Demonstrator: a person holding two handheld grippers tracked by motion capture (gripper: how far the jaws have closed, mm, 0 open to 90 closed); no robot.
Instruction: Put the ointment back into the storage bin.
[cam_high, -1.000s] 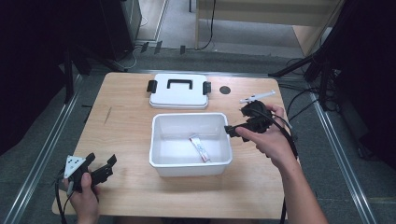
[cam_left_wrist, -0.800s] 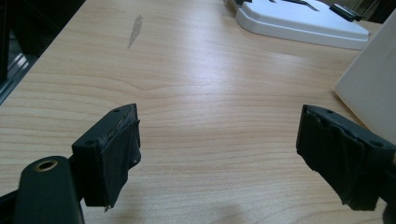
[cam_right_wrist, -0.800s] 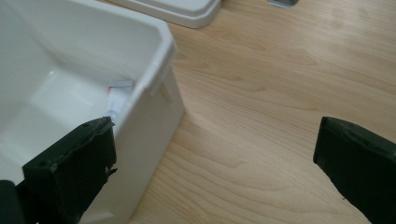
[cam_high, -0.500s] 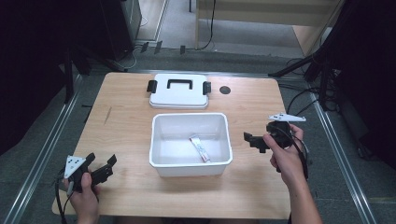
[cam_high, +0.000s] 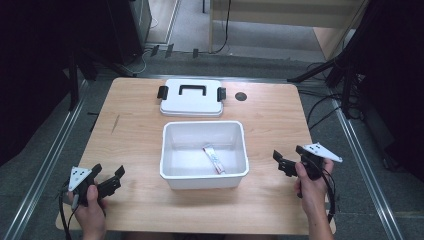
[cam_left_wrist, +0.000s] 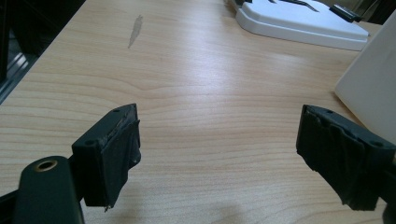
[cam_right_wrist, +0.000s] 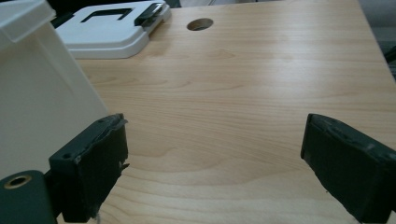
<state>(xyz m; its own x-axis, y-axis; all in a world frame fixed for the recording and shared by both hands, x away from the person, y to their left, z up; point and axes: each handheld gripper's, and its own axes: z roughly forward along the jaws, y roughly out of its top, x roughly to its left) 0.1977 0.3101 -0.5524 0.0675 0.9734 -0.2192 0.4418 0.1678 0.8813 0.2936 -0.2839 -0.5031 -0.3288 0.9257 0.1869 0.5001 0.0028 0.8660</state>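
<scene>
Flanking the white tub (cam_high: 204, 180) on the bench (cam_high: 270, 115), both grippers sit with jaws wide apart and empty: left gripper (cam_high: 107, 181) off its near-left corner, right gripper (cam_high: 284, 163) closer, its jaws having just narrowed slightly. Inside the tub a sachet (cam_high: 214, 159) lies slantwise, and beyond the tub rests the lid (cam_high: 191, 98).
</scene>
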